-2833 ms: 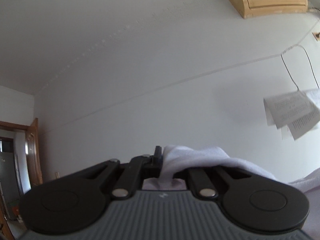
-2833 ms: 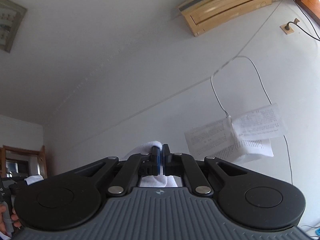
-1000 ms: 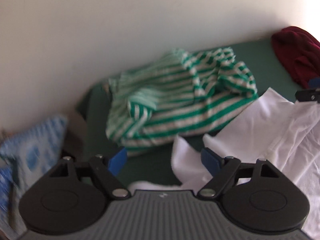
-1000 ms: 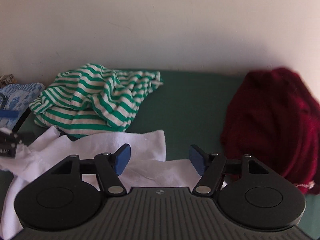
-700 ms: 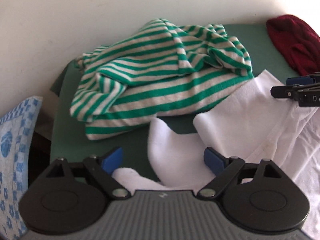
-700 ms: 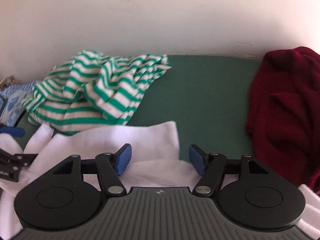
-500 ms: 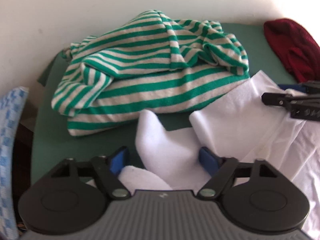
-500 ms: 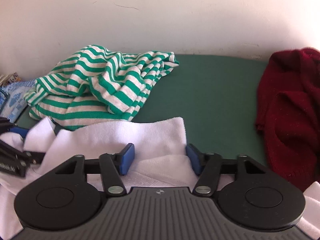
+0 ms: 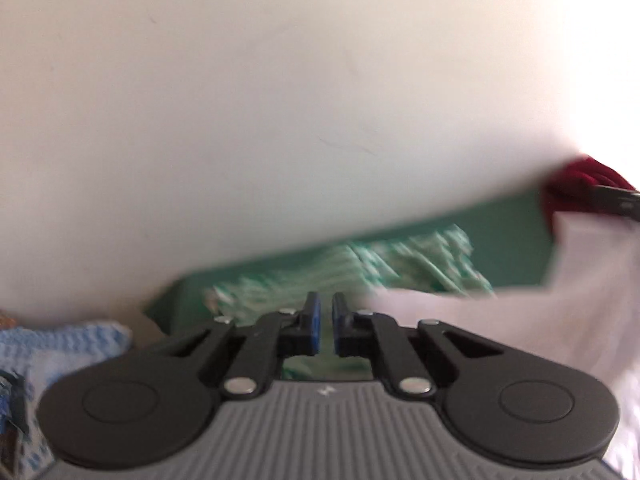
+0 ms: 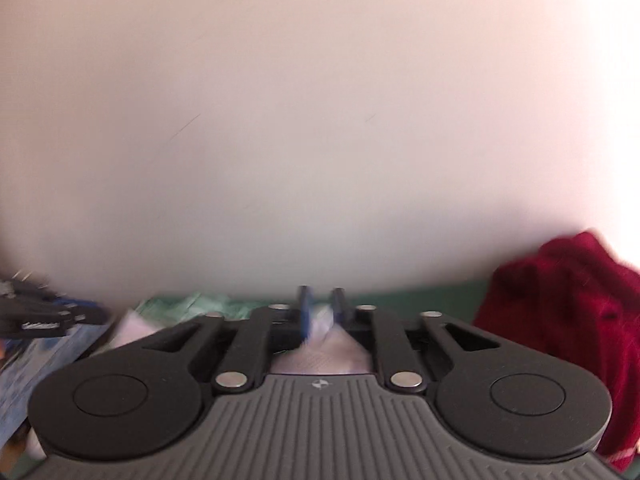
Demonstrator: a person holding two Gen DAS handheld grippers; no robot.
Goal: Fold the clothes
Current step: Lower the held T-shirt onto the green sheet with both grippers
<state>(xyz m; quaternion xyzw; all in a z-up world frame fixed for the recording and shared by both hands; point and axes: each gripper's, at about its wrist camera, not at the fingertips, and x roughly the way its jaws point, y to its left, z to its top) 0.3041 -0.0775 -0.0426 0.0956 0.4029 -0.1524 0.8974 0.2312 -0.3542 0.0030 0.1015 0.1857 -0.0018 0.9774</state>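
White garment (image 10: pixel 320 350) pinched between right fingers (image 10: pixel 305 314)

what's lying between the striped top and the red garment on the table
In the right wrist view, bare green tabletop separates the striped top from the red garment; nearer the camera, white cloth sits in the right tongs.

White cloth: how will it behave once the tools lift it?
Probably floppy: the white cloth hangs as a loose sheet from the right tool, whose jaws pinch a bunched fold. Likely light, since that small pinch seems to carry it. It may drag across the striped shirt behind it.
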